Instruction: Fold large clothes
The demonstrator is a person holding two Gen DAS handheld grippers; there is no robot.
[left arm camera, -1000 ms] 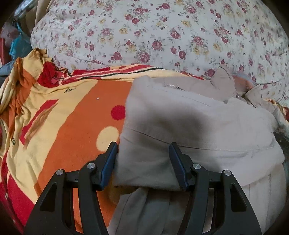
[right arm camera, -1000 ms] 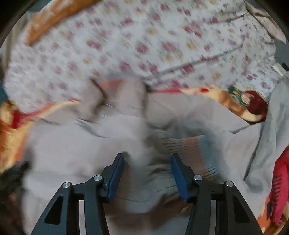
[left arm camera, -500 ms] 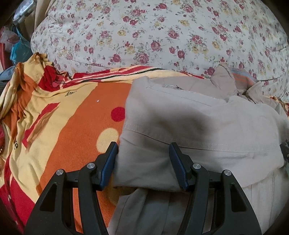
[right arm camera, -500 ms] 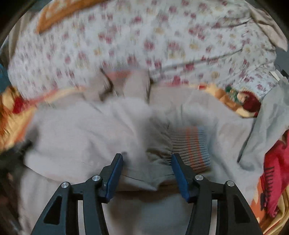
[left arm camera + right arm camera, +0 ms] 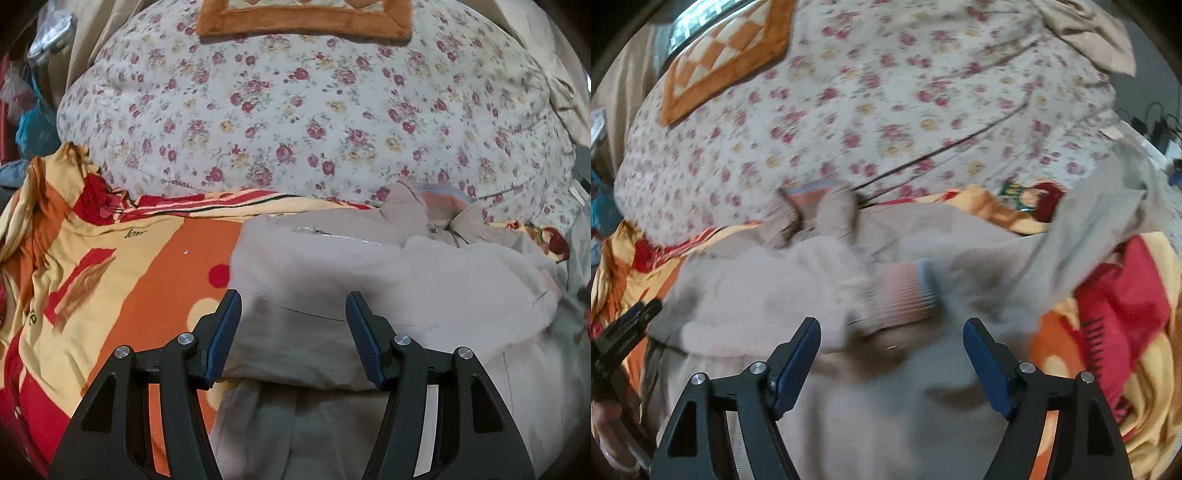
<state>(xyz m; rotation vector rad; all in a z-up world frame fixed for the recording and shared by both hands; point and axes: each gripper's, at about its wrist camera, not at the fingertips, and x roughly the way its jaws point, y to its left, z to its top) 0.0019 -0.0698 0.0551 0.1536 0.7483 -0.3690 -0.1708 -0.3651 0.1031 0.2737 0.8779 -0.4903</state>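
Presently noted: beige jacket [image 5: 332,280] lying on an orange and yellow blanket [image 5: 122,280], centre to 3 o'clock in the left wrist view, collar [image 5: 436,206] toward 12 o'clock against a flowered quilt [image 5: 314,110]. Partly folded already, judging by the doubled layer with its lower edge at 6 o'clock. Striped knit cuff [image 5: 905,291] lying on top near centre in the right wrist view; one sleeve laid across the body, by appearance.

Left gripper [image 5: 291,332] held moderately open, fingers either side of the folded edge, no cloth pinched. Right gripper [image 5: 892,365] spread wide above the jacket body, holding nothing. Right view blurred, so fine detail of seams not confirmed.

Handling assessment: soft, limp fabric, moderately thick and likely heavier than a shirt; expected to sag and drag when lifted by one point. Not fragile, not slippery. Zip [image 5: 332,234] and knit ends stiffer than the rest, offering firmer purchase. Recommended hold: the doubled lower edge near 6 o'clock for the left gripper, through both layers; the hem or cuff area at centre for the right. Lifting both corners together advised, to keep the fold square.

Risk: top layer sliding off if only one layer is caught. Grey cloth [image 5: 1089,229] at 2 o'clock close alongside, liable to be snagged.
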